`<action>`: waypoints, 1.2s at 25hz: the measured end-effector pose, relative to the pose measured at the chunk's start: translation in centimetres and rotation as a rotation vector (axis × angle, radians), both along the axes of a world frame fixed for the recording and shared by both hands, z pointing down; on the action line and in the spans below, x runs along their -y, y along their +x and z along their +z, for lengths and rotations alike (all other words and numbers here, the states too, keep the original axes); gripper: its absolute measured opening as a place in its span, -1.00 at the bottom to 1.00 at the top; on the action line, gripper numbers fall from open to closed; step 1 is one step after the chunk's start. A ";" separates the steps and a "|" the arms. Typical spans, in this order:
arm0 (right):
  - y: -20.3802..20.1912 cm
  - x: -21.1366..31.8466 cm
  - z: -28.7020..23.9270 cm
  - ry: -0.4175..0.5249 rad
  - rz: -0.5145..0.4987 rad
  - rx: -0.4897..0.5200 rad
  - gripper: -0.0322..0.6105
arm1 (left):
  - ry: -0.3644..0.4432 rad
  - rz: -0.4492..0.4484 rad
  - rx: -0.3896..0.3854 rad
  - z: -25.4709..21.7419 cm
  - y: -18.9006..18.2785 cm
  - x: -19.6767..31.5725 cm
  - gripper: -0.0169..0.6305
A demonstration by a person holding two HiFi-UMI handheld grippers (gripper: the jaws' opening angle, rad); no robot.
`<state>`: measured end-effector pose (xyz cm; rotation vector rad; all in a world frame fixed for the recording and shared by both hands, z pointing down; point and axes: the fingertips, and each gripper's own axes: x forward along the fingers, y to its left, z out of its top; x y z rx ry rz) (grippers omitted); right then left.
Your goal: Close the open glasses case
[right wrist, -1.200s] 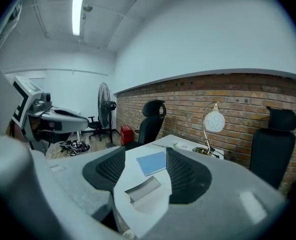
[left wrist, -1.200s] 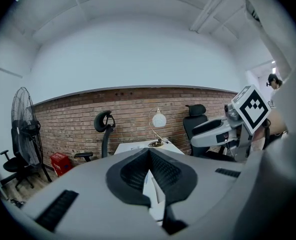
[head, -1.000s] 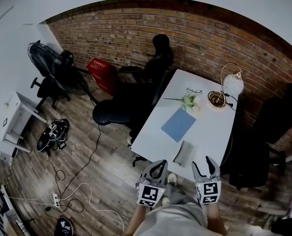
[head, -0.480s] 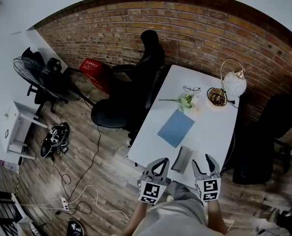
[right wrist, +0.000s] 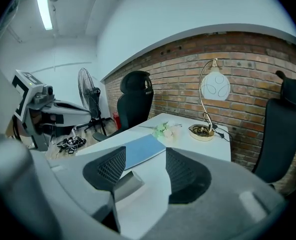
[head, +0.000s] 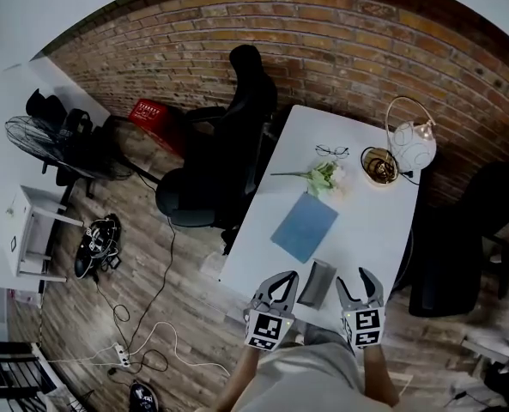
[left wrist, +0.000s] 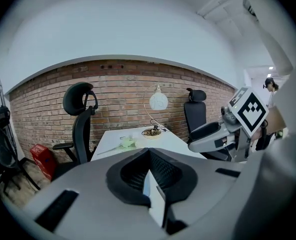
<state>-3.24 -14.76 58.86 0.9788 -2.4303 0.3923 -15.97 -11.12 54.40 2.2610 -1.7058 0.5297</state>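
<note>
Both grippers hang at the bottom centre of the head view, right over the near end of the white desk [head: 366, 221]. Look at the left gripper [head: 288, 276]: fingers clenched, tips pressed together, nothing caught between them. Its own view shows only the desk edge through the gap below the tips.

Over to the right gripper [head: 354, 278]: fingers released and spread wide, with a clear gap between the dark pads [right wrist: 183, 176], nothing gripped.

And there's the case [head: 317, 283], grey, lying on the desk at its near end. In the head view it sits between the two grippers and touches neither. In the right gripper view it shows low and left of centre, just inside the finger at frame left, down on the desk. How far its lid stands open, I can't tell from here.

Up the desk, toward the middle of the frame, a blue pad [head: 304, 227] lies flat, near the case but apart from it. Beyond that come a pale flower sprig [head: 325, 177], a pair of glasses [head: 332, 151], a gold dish [head: 377, 166] and a globe lamp [head: 413, 144], by the brick wall [head: 340, 50] at the top.

A black chair [head: 224, 157] stands to the desk's left, a second chair [head: 473, 230] at the right edge. Wood floor [head: 65, 324] fills the lower left.
</note>
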 end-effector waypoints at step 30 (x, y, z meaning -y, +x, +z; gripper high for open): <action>3.5 -1.8 6.9 -0.123 0.094 -0.062 -0.11 | -0.185 0.192 0.037 8.3 3.9 1.1 -0.94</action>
